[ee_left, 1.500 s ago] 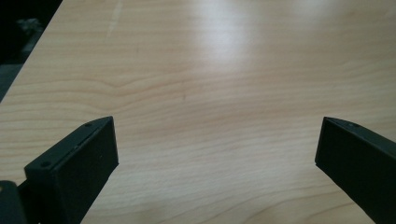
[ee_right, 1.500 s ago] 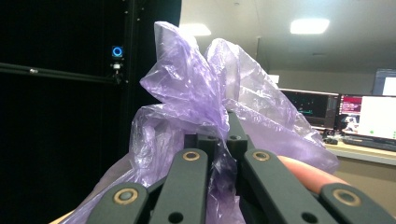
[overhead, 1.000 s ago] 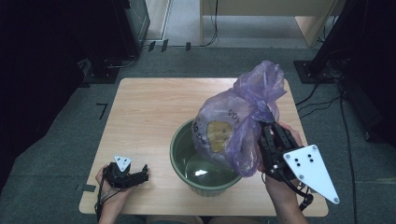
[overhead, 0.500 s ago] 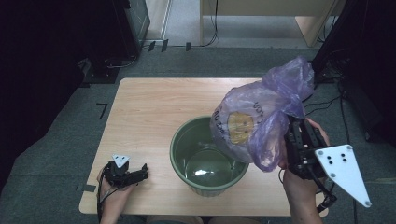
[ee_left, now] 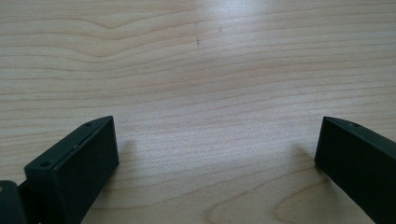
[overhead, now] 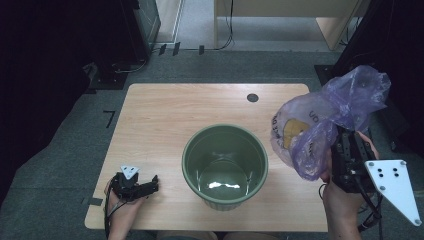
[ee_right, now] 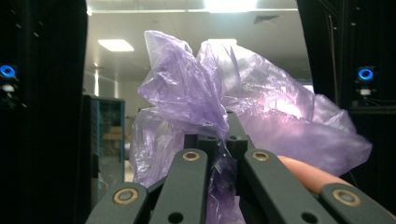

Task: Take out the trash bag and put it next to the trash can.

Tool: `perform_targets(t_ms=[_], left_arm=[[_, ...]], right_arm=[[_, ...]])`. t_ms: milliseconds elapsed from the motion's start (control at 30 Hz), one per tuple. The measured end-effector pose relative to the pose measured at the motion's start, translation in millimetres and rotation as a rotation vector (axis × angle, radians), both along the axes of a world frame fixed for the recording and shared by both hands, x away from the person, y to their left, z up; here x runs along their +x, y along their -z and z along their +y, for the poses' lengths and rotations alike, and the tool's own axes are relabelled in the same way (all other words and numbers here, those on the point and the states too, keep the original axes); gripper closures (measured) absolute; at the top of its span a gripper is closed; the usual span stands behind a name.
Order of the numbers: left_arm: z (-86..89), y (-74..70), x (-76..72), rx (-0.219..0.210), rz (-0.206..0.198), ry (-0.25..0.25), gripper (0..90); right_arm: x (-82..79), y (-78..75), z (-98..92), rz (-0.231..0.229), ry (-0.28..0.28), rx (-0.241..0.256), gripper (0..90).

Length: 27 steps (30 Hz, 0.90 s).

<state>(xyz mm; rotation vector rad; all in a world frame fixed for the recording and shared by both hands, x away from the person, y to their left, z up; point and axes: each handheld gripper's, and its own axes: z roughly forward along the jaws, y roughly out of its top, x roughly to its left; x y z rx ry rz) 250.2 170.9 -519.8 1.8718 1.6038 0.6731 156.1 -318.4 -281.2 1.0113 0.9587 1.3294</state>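
Note:
A purple plastic bag (overhead: 325,122) with something yellow-brown inside hangs in the air over the table's right edge. My right gripper (overhead: 345,150) is shut on its gathered neck; in the right gripper view the jaws pinch the purple plastic bag (ee_right: 210,102) and point upward. A green bucket (overhead: 225,165) stands empty near the table's front middle, left of the bag. My left gripper (overhead: 142,189) lies on the table's front left corner. In the left gripper view its jaws stand wide apart over bare wood, so my left gripper (ee_left: 217,154) is open with nothing between them.
The wooden table (overhead: 165,115) has a small dark cable hole (overhead: 252,97) at its back right. Dark equipment and cables stand on the floor behind and to both sides. A wooden desk leg (overhead: 345,30) rises at the back right.
My right gripper has carried the bag out from over the bucket, to the right and up, past the table's right edge. The bucket now shows empty. The left gripper stayed put.

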Motion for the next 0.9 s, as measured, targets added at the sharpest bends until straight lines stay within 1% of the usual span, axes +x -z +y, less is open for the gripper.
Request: perform_targets(t_ms=[100, 267, 333, 433, 567, 667, 800, 900], left_arm=[[-0.1, 0.0, 0.0, 0.0, 0.0, 0.001, 0.0], [-0.1, -0.1, 0.0, 0.0, 0.001, 0.001, 0.0], [-0.2, -0.1, 0.1, 0.0, 0.001, 0.002, 0.0], [-0.4, 0.0, 0.2, 0.0, 0.0, 0.003, 0.0], [-0.6, 0.0, 0.3, 0.0, 0.0, 0.004, 0.0], [-0.7, 0.0, 0.3, 0.0, 0.0, 0.006, 0.0], [-0.7, -0.1, 0.3, 0.0, 0.0, 0.007, 0.0], [-0.7, 0.0, 0.3, -0.001, 0.0, 0.007, 0.0]], right_arm=[[6.2, 12.9, -5.5, 0.032, 0.03, -0.01, 90.0], [20.9, 39.2, -14.7, 0.103, 0.071, 0.003, 90.0], [27.7, 49.7, -16.9, 0.129, 0.078, 0.013, 90.0], [38.2, 64.3, -17.7, 0.159, 0.081, 0.013, 90.0], [54.0, 82.2, -13.9, 0.204, 0.076, 0.019, 90.0], [63.6, 91.7, -9.2, 0.216, 0.063, 0.017, 90.0], [78.9, 101.0, 2.4, 0.227, 0.034, 0.014, 90.0], [95.9, 104.5, 13.6, 0.239, 0.009, 0.003, 90.0]])
